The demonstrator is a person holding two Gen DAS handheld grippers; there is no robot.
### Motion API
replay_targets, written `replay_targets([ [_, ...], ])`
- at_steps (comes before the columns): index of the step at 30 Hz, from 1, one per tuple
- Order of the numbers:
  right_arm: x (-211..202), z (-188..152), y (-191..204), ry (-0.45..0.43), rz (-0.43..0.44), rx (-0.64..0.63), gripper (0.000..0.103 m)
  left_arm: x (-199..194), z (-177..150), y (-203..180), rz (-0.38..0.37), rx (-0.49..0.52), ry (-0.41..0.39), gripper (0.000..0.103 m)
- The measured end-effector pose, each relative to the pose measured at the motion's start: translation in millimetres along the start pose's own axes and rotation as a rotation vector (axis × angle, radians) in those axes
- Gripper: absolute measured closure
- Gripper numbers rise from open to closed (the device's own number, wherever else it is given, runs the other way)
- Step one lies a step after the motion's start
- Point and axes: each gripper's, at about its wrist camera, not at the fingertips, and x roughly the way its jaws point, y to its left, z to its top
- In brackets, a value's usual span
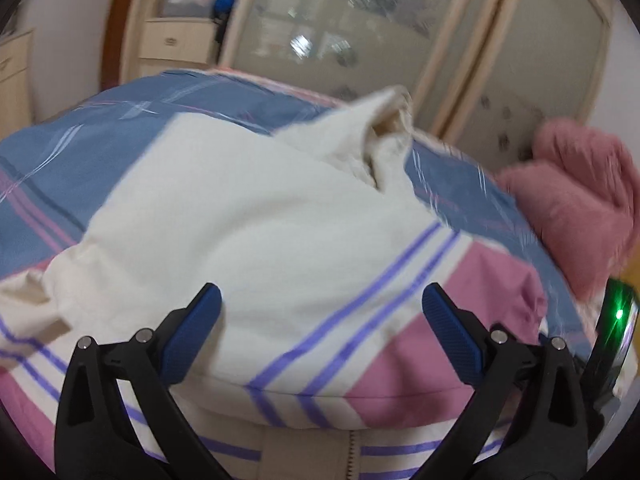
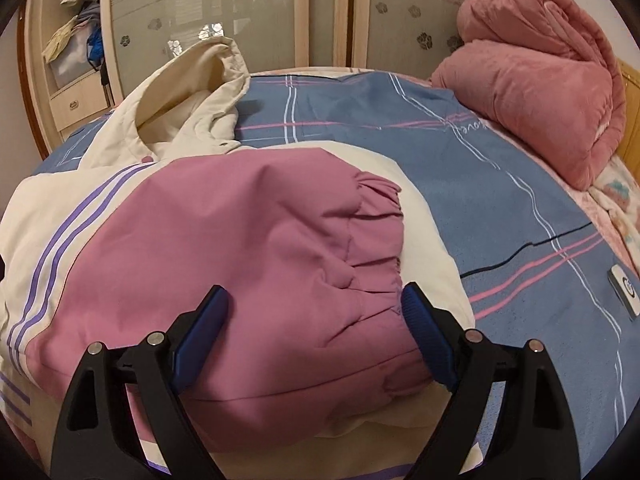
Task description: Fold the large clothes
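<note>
So there's this big puffy jacket [image 2: 224,248] lying flat on the bed [image 2: 500,216], cream with a pink block and thin purple stripes. Its long axis runs from the near edge of the bed, where both grippers are, away toward the wardrobe doors [image 2: 248,12], hood end pointing at the wardrobe. The hood [image 2: 192,84] sits propped up and open at the far end. One pink sleeve [image 2: 280,240] is already laid across the body, its gathered cuff [image 2: 380,232] facing the right side of the bed. From the left wrist view you mostly get the cream sleeve [image 1: 224,208] folded over the body, and a zipper [image 1: 354,456] right at the near hem.

The left gripper [image 1: 322,328] hovers over the cream and striped part, jaws wide apart with nothing between them that they press on. The right gripper [image 2: 314,328] is the same deal, jaws spread wide above the pink sleeve near the cuff, pads not biting the fabric.

Around it: a rolled-up pink quilt [image 2: 544,80] takes the far right corner of the bed, well apart from the jacket. A small white box-like thing [image 2: 624,292] lies on the blue checked sheet off to the right, can't tell what it is. Past the foot there's a drawer unit [image 1: 176,44] with clothes piled above it. The left view is pretty blurred.
</note>
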Motion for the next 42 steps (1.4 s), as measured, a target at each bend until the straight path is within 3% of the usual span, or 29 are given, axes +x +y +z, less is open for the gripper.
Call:
replay_targets([
  [2, -0.7, 0.6, -1.0, -0.002, 0.000, -0.001, 0.014, 13.8, -1.5, -7.9, -0.021, 0.042, 0.047, 0.002],
  [4, -1.9, -0.2, -0.9, -0.003, 0.002, 0.000, 0.014, 40.1, -10.9, -16.3, 0.044, 0.122, 0.144, 0.002],
  [7, -2.6, -0.5, -0.7, 0.001, 0.003, 0.002, 0.014, 55.5, -26.3, -24.3, 0.113, 0.253, 0.127, 0.002],
  [12, -1.3, -1.9, 2.7, 0.005, -0.002, -0.013, 0.010, 44.5, -16.4, -16.6, 0.078, 0.183, 0.103, 0.002],
  [16, 0.5, -2.0, 3.5, 0.004, -0.008, -0.019, 0.008, 24.5, 1.6, -14.1, 0.096, 0.184, 0.008, 0.002],
  [20, 0.8, -2.4, 4.1, 0.003, 0.003, -0.018, 0.005, 67.5, -1.6, 2.9, 0.159, 0.162, 0.161, 0.002],
  [24, 1.5, -2.1, 4.1, 0.003, 0.002, -0.017, 0.005, 58.9, -2.6, 0.7, 0.164, 0.170, 0.115, 0.002],
  [28, -0.8, -1.9, 0.3, -0.015, 0.011, 0.019, 0.005, 29.0, -1.2, -2.2, 0.056, 0.124, 0.022, 0.002],
  [32, 0.5, -2.9, 5.9, -0.016, -0.005, -0.007, 0.004, 62.7, -11.8, 2.9, 0.131, 0.176, 0.130, 0.002],
  [42, 2.6, -8.9, 10.7, -0.037, -0.041, -0.016, 0.002, 55.4, -18.5, 6.3, 0.102, 0.160, 0.080, 0.002],
])
